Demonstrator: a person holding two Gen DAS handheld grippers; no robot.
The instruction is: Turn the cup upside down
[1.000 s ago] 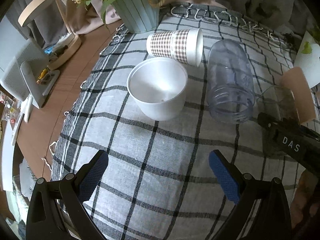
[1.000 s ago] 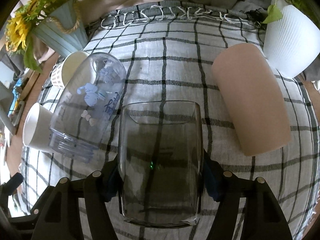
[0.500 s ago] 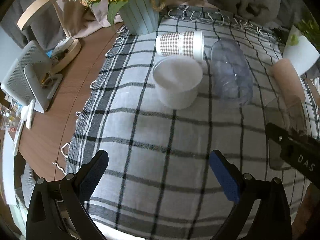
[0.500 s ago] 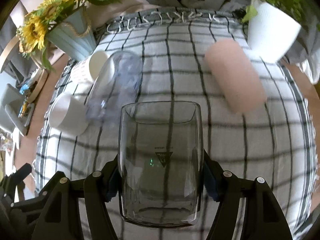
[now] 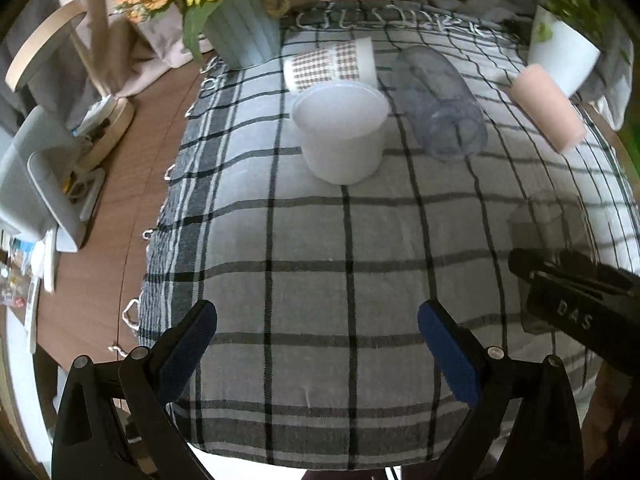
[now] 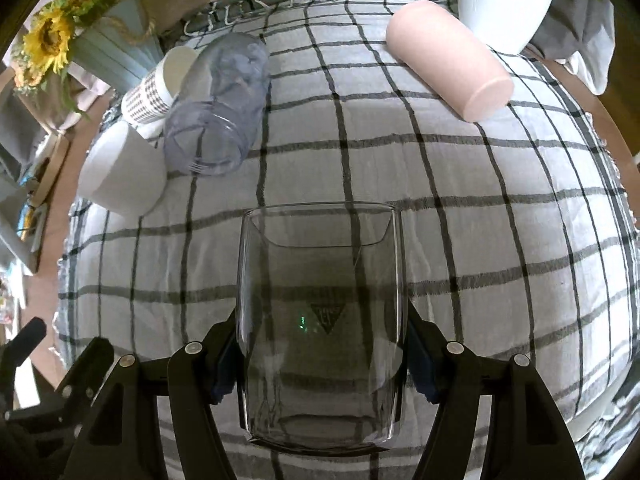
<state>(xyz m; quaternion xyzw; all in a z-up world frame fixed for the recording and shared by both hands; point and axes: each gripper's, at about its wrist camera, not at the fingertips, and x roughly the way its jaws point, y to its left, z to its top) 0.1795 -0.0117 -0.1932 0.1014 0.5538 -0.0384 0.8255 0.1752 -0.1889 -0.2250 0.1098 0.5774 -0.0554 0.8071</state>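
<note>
My right gripper (image 6: pixel 320 356) is shut on a clear smoky glass cup (image 6: pixel 320 320), gripped by its sides and held above the checked cloth (image 6: pixel 480 220). The same glass (image 5: pixel 548 224) shows at the right of the left wrist view, with the right gripper's black body below it. My left gripper (image 5: pixel 316 344) is open and empty above the cloth's near edge.
On the cloth lie a pink cup (image 6: pixel 448 60), a clear plastic jar (image 6: pixel 220 108) and a checked paper cup (image 6: pixel 160 84), all on their sides, beside a white cup (image 6: pixel 120 172). A sunflower vase (image 5: pixel 240 28) and a white plant pot (image 6: pixel 504 0) stand at the back. Wooden table at left.
Both grippers have pulled back and risen from the cloth, so the cups look farther away. The glass stays held in the right gripper.
</note>
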